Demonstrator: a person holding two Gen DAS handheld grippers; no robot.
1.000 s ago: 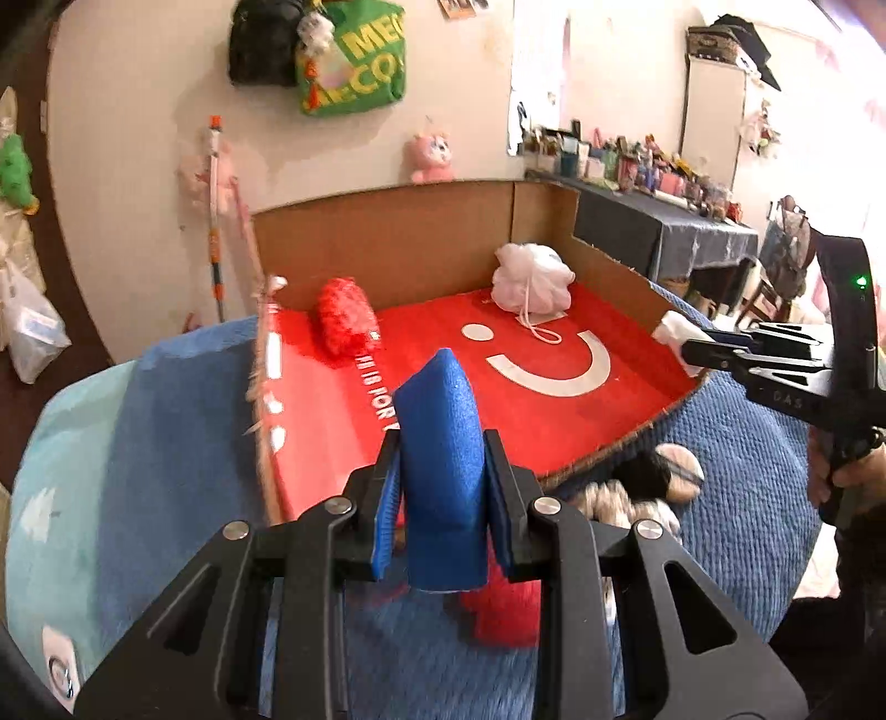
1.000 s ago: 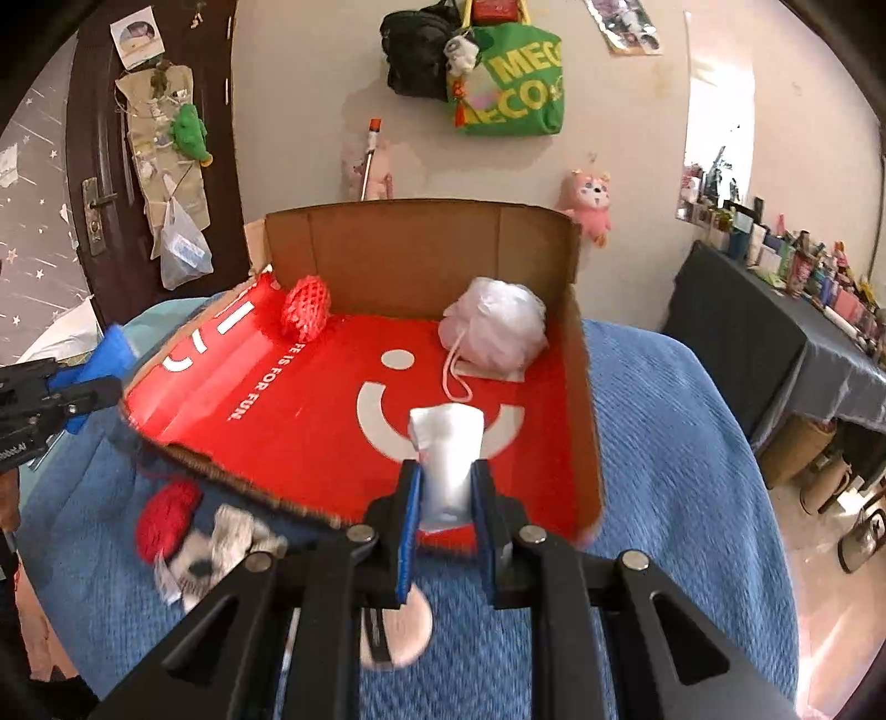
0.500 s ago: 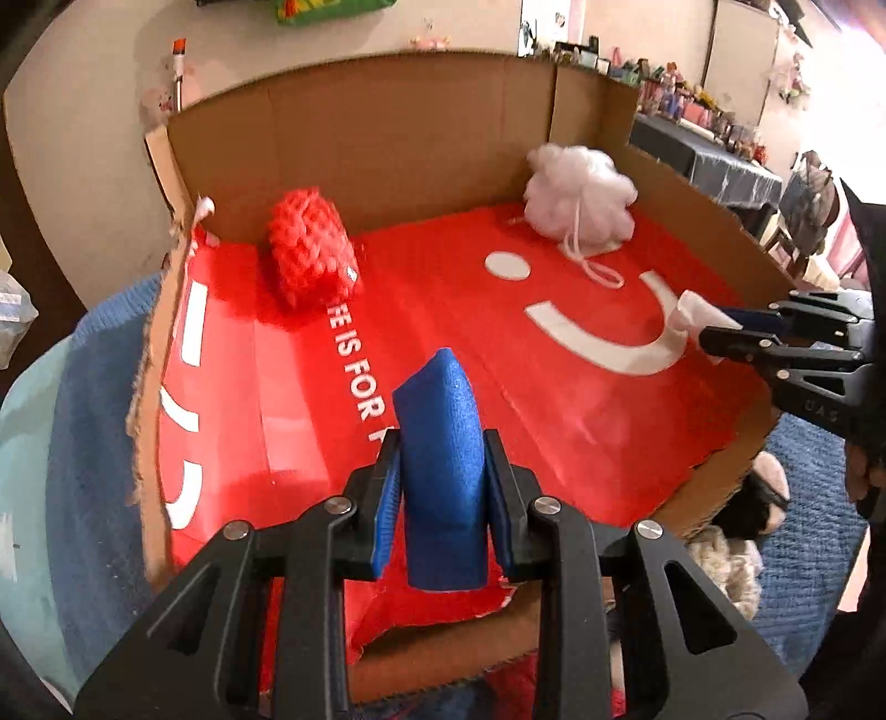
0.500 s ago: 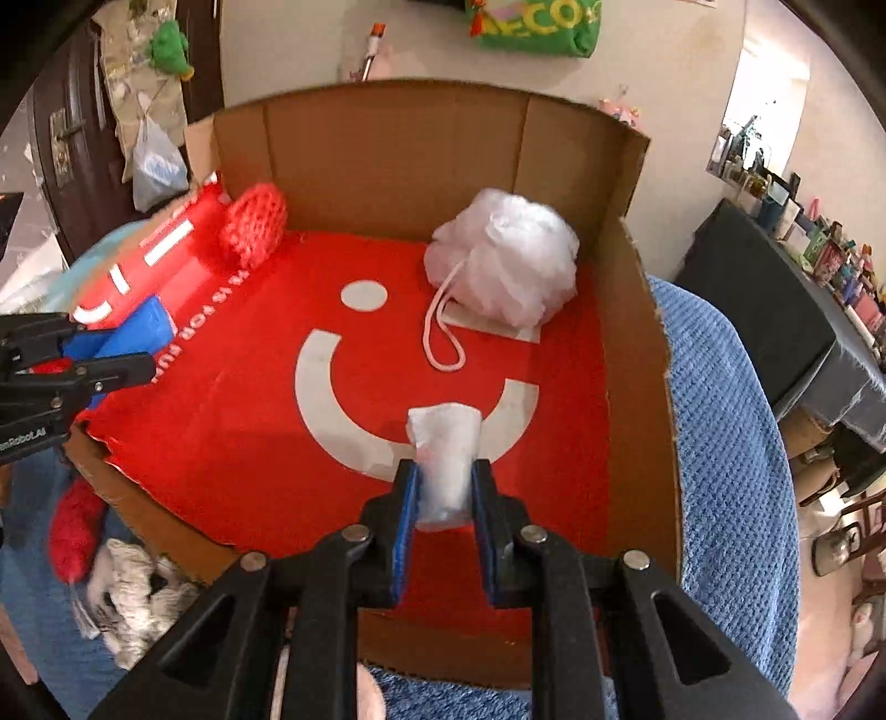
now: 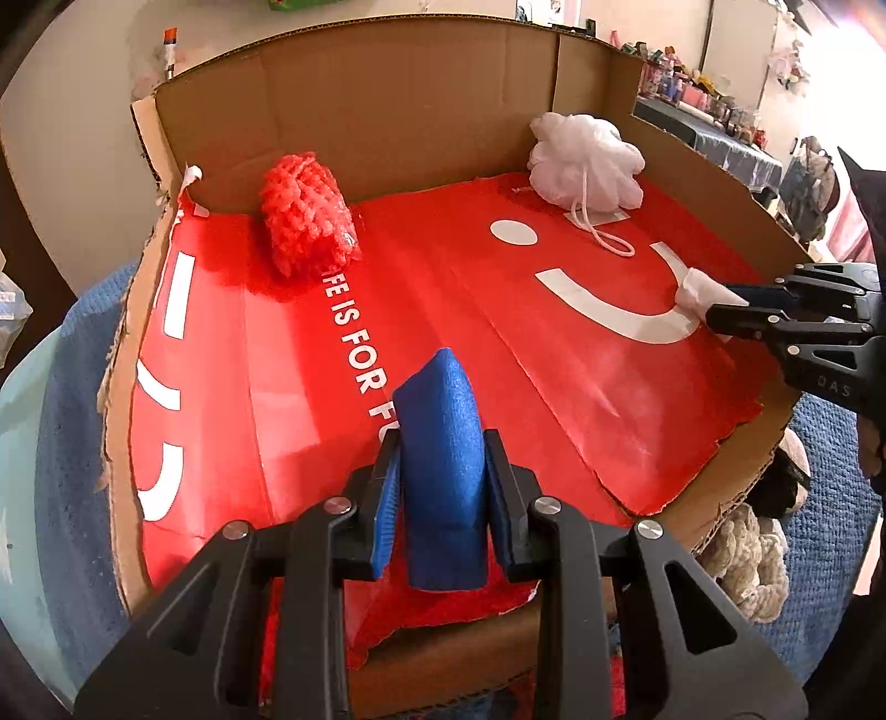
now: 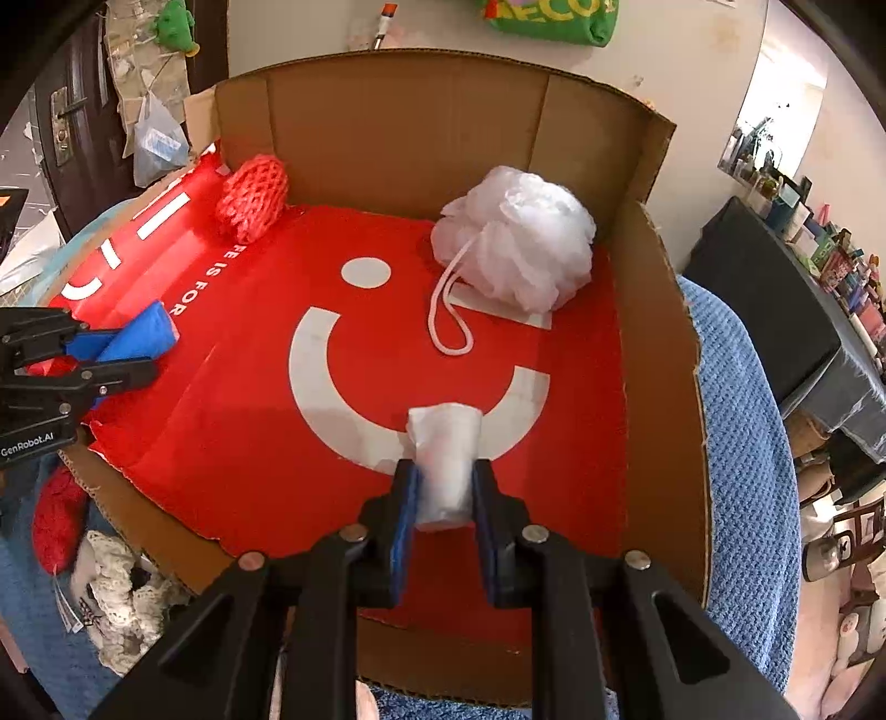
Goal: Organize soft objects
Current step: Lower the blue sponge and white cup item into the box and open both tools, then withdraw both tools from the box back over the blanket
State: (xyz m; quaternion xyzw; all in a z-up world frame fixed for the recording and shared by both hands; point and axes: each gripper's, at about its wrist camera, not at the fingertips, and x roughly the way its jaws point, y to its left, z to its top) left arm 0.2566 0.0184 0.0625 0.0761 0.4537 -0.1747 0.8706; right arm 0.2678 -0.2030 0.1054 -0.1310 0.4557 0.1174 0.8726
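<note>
Right now my L gripper [image 5: 442, 487] clamps a blue sponge [image 5: 443, 476] over the cardboard box's [image 5: 387, 105] near-left edge; R gripper [image 6: 443, 487] pinches a white roll [image 6: 446, 462] near front-right.

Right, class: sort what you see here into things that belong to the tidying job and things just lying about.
Part of the job:
blue sponge in left gripper
white roll in right gripper
red mesh ball
white bath pouf
cardboard box

Lying about:
green bag
plastic bag
dark table
</note>
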